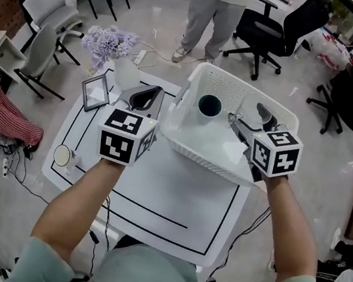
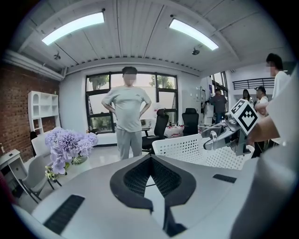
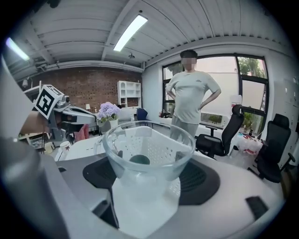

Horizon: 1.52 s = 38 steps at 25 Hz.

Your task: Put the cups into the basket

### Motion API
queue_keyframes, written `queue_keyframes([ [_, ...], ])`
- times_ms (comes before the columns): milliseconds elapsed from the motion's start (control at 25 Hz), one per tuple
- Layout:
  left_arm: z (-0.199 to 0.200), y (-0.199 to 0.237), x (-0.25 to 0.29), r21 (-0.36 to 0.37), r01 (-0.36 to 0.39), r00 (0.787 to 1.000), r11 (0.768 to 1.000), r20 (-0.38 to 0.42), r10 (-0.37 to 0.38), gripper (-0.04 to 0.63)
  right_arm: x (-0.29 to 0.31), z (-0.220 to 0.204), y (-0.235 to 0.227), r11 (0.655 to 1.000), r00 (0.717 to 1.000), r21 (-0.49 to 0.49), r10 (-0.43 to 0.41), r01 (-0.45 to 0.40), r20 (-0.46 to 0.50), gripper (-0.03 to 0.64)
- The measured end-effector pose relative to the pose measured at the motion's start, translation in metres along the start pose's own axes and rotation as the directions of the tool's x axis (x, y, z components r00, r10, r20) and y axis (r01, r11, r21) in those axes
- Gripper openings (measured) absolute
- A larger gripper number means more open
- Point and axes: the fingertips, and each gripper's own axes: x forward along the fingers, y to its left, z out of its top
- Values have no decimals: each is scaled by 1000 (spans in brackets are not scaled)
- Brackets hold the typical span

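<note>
Done: one dark cup [image 1: 209,105] stands upright on the floor of the basket [image 1: 207,138], toward the far side.
In hand: a clear glass cup [image 3: 148,144], upright, held above the inside of the basket; not yet set down.
Left to do: lower and release the glass cup. A small round thing [image 1: 62,155] at the table's left edge may be another cup; too small to tell.
Right gripper [image 1: 247,116]: jaws pinching the glass cup low on its wall, over the near right part of the basket.
Left gripper [image 1: 147,94]: jaws pressed together at the tips, nothing between them; hovers just beside the basket's left wall.
Basket: white plastic, rectangular, walls perforated with small holes, floor smooth; sits on the white table [image 1: 155,193].
Glass cup: see-through, round, wide flared mouth, narrower base; likely smooth and slippery in the pads.
Dark cup: opaque, deep teal, round rim, plain cylinder.
Pads: dark, ribbed, curved.
Bystanders on the table: purple flowers [image 1: 109,43], a small framed panel [image 1: 95,91].
</note>
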Motion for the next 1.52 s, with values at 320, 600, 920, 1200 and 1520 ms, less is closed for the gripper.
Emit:
queue_keyframes([
  [320,-15,18,18,-9,-14,999,1000,-31,14,6,27,-27,-24,999,996,14,-50,51,-68,370],
  [600,-32,27,31,-34,-23,998,999,-63,21,6,50,-49,-27,998,989,-44,-60,54,-138,370],
  [920,-51,38,40,-51,-26,996,998,-92,21,6,71,-80,-38,996,973,-52,-77,68,-219,370],
  [1200,-66,37,48,-52,-2,995,999,-99,-4,6,84,-104,-34,998,958,-56,-43,28,-285,370],
  [1520,-82,35,51,-55,25,993,998,-115,-31,6,98,-123,-33,999,942,-47,-21,6,-334,370],
])
